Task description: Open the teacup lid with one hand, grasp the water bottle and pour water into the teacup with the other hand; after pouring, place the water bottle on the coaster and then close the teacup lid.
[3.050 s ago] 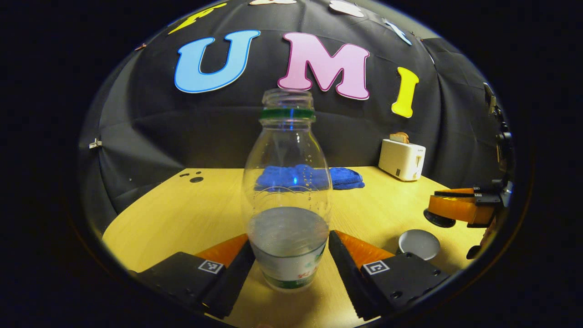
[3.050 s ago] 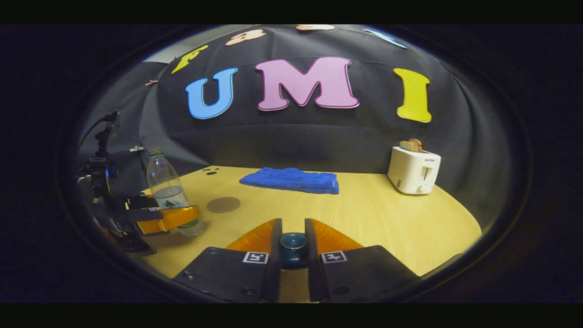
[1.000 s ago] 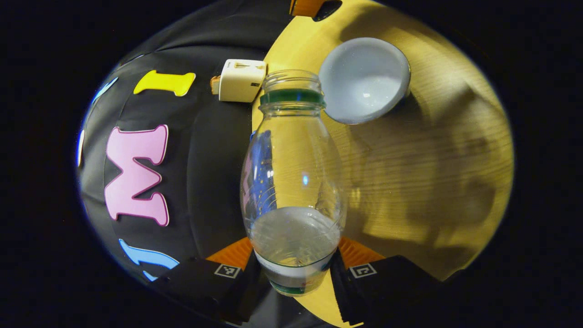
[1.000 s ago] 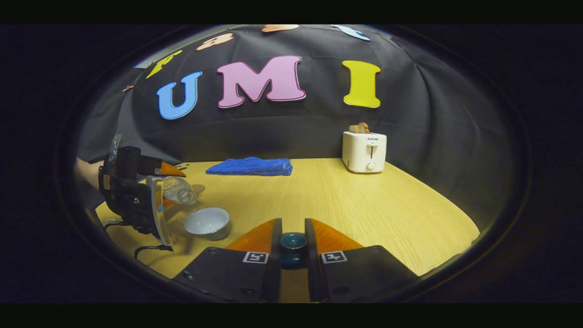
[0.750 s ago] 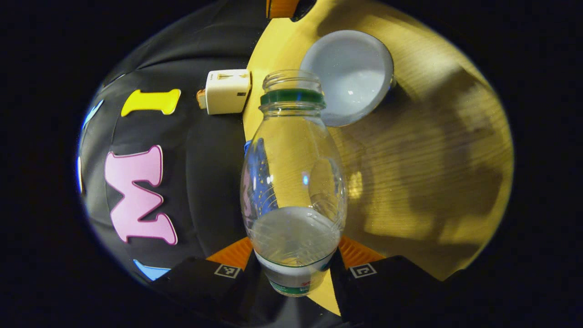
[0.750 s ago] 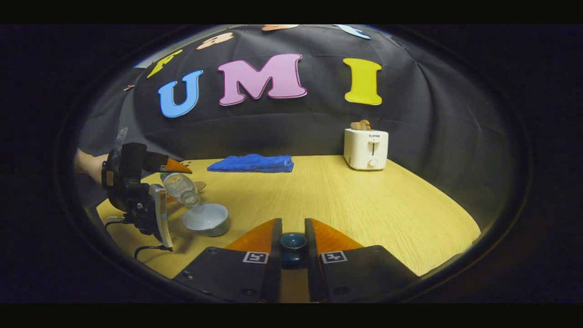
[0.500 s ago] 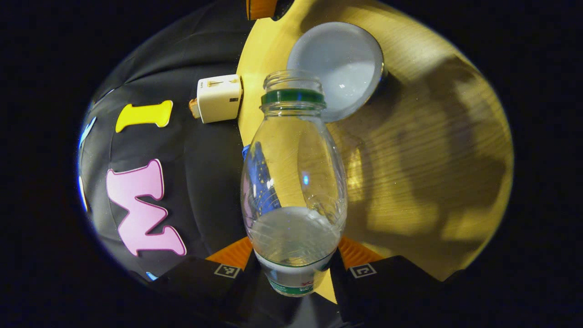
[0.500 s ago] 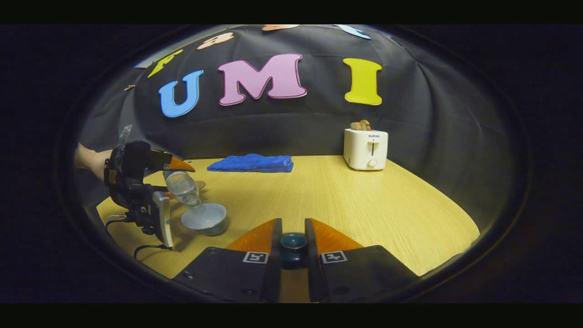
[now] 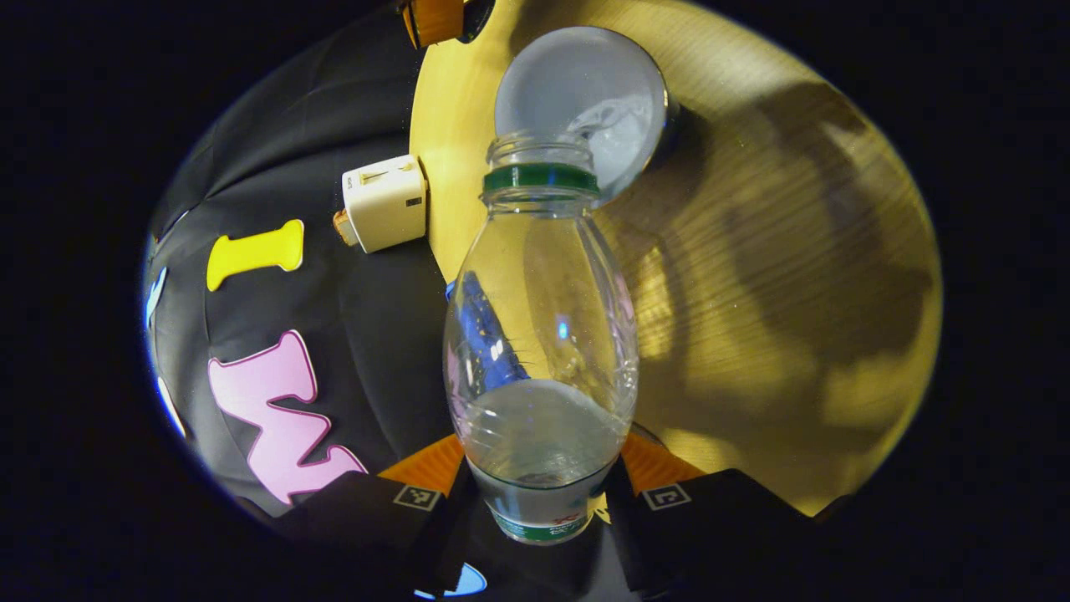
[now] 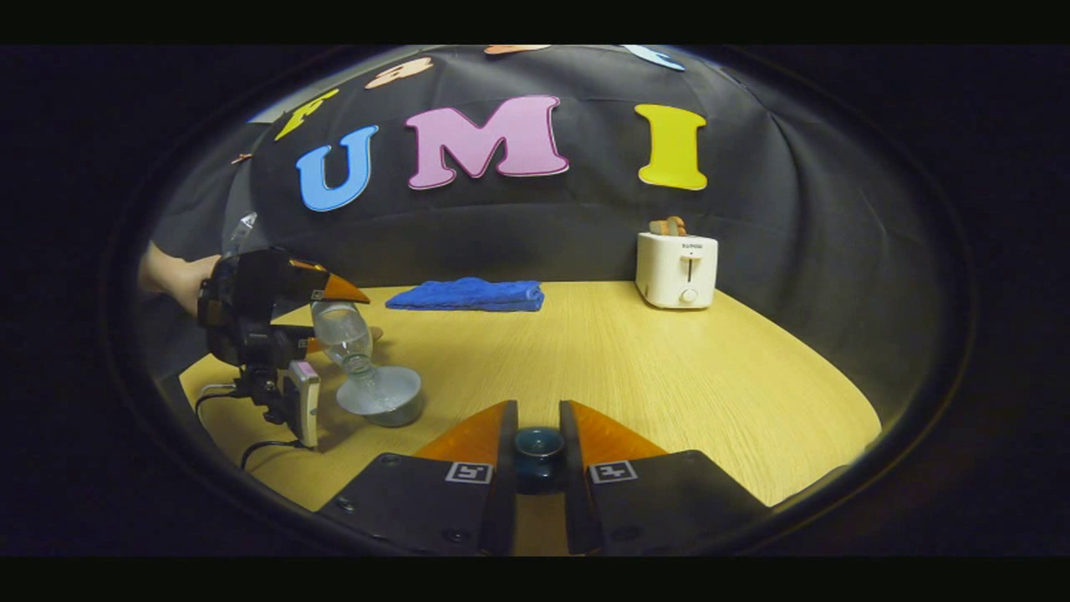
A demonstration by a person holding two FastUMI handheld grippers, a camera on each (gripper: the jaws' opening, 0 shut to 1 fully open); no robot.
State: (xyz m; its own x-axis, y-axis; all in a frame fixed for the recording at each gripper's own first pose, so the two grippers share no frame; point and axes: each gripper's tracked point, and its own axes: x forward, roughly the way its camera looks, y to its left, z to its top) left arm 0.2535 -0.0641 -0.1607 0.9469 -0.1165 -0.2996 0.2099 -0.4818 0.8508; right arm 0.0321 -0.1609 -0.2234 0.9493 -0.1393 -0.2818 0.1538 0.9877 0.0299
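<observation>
In the right gripper view, the right gripper point(image 10: 537, 456) pinches the dark blue round knob of the teacup lid point(image 10: 537, 445) between both fingers, above the light wooden table point(image 10: 669, 368). Farther left, the left gripper point(image 9: 542, 493) clamps the base of the clear plastic water bottle with a green neck ring point(image 9: 539, 334), tilted mouth-down over the open pale grey teacup point(image 9: 585, 92). Water lies in the cup. Behind stand a folded blue towel point(image 10: 468, 294) and a white toaster point(image 10: 677, 269).
</observation>
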